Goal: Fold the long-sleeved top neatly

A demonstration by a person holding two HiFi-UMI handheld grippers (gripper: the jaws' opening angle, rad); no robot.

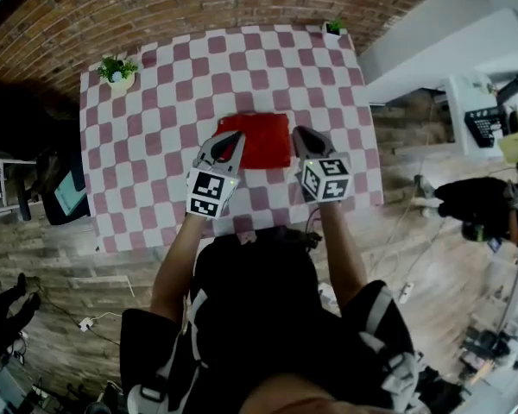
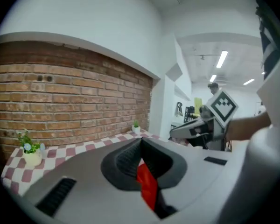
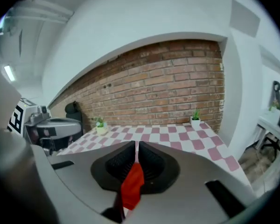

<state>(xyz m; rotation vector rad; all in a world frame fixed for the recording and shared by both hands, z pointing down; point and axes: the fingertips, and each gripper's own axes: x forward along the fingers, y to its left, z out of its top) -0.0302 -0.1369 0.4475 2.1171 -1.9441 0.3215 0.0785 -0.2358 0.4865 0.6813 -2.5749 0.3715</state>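
The red long-sleeved top (image 1: 261,141) hangs over the pink-and-white checkered table (image 1: 147,153), raised by its near edge. My left gripper (image 1: 228,140) is shut on its left part; red cloth (image 2: 147,185) sticks out from between the closed jaws of the left gripper (image 2: 140,149). My right gripper (image 1: 304,135) is shut on the right part, and a fold of red fabric (image 3: 132,185) is pinched at the right gripper (image 3: 136,151). Both grippers point over the table toward the brick wall. The lower part of the top is hidden behind the grippers.
A small potted plant (image 1: 117,70) stands at the table's far left corner and another plant (image 1: 333,27) at the far right corner. A brick wall (image 3: 168,92) runs behind the table. A dark chair (image 1: 65,188) stands left of the table, and equipment (image 1: 492,119) to the right.
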